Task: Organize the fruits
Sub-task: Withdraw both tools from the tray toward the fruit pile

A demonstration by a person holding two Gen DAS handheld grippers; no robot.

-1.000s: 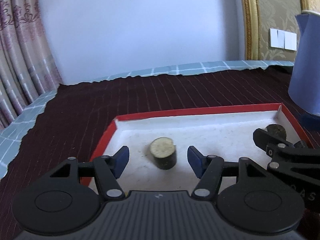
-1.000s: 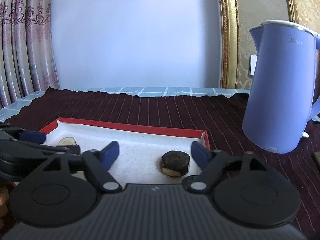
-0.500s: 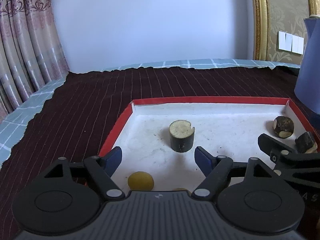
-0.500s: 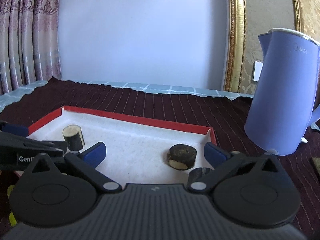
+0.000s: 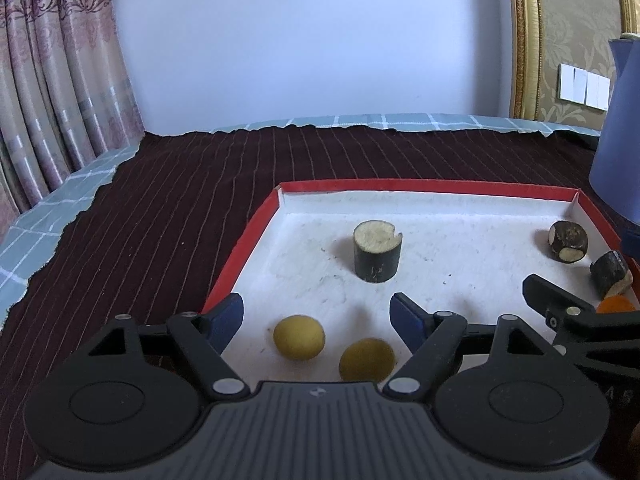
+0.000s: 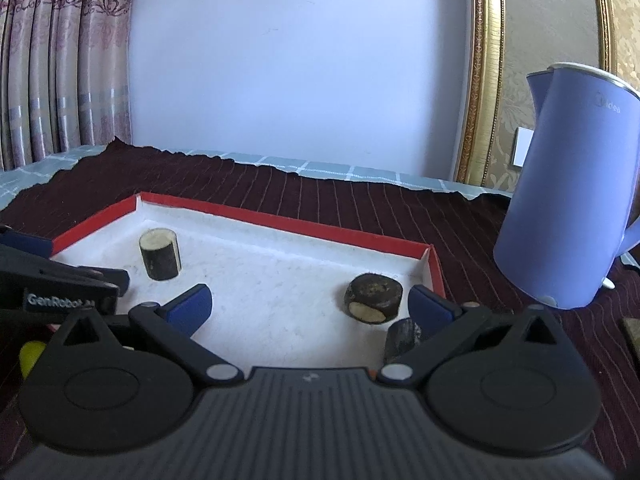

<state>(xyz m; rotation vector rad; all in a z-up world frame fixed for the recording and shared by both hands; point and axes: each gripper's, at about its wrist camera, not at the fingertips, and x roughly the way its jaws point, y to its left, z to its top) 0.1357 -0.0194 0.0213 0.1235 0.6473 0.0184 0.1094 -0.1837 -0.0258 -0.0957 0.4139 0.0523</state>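
Now both grippers tilt down over the red-rimmed tray point(image 5: 248, 240); the left gripper point(image 5: 316, 314) and right gripper point(image 6: 310, 300) have just spread their fingers, nothing between them. A dark striped cloth point(image 5: 160, 208) covers the tabletop, curtains point(image 5: 48, 80) left, a blue kettle point(image 6: 572, 200) right. Inside the tray stand a dark-skinned cut piece point(image 5: 377, 250), two more chunks point(image 5: 568, 241) and two yellow fruits point(image 5: 299, 337).

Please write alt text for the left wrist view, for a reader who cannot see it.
The open left claw hovers over a red-rimmed tray holding two yellow fruits, an upright dark cane piece and two more at right. A blue kettle stands beyond on dark cloth.
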